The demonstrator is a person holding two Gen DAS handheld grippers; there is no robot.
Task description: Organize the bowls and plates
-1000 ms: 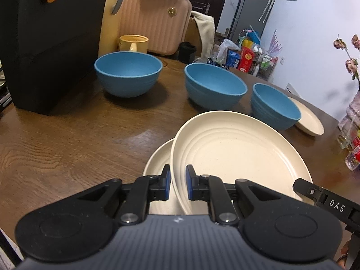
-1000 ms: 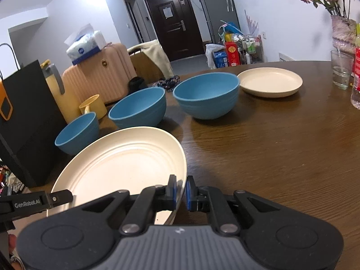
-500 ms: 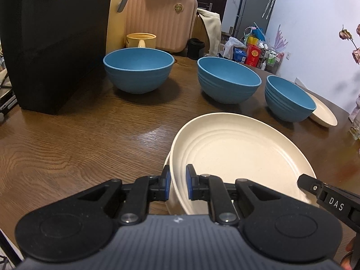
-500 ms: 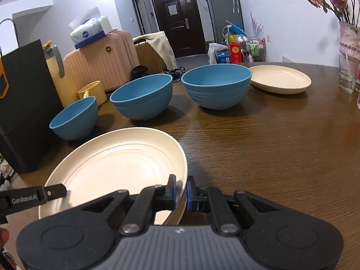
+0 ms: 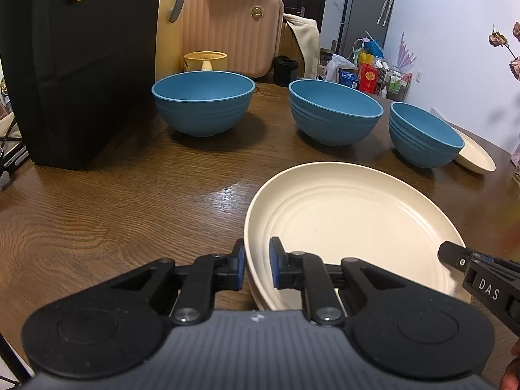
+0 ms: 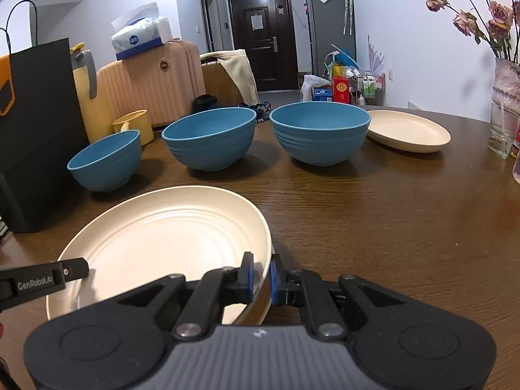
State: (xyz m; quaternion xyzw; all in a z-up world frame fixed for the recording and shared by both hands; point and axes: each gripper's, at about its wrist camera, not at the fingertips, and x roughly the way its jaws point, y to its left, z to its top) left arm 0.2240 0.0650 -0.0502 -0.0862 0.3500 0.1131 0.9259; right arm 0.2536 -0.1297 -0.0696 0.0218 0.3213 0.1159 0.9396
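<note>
A large cream plate [image 5: 351,224] lies on top of a second cream plate, whose rim shows just beneath it [image 5: 256,297]. My left gripper [image 5: 256,265] is shut on the top plate's left rim. My right gripper [image 6: 261,276] is shut on its right rim; the plate also shows in the right wrist view [image 6: 169,237]. Three blue bowls stand in a row behind: left [image 5: 203,107], middle [image 5: 334,112], right [image 5: 422,139]. A third cream plate [image 5: 474,157] lies behind the right bowl.
A black paper bag [image 5: 74,61] stands at the table's left. A yellow cup [image 5: 204,60] sits behind the left bowl. A glass vase with dried roses [image 6: 505,120] stands at the right edge of the wooden table [image 6: 390,214].
Both grippers have lowered the top plate onto the plate below; the lower plate, offset to the left before, is now almost fully covered. Both grippers stay shut on the rim.
</note>
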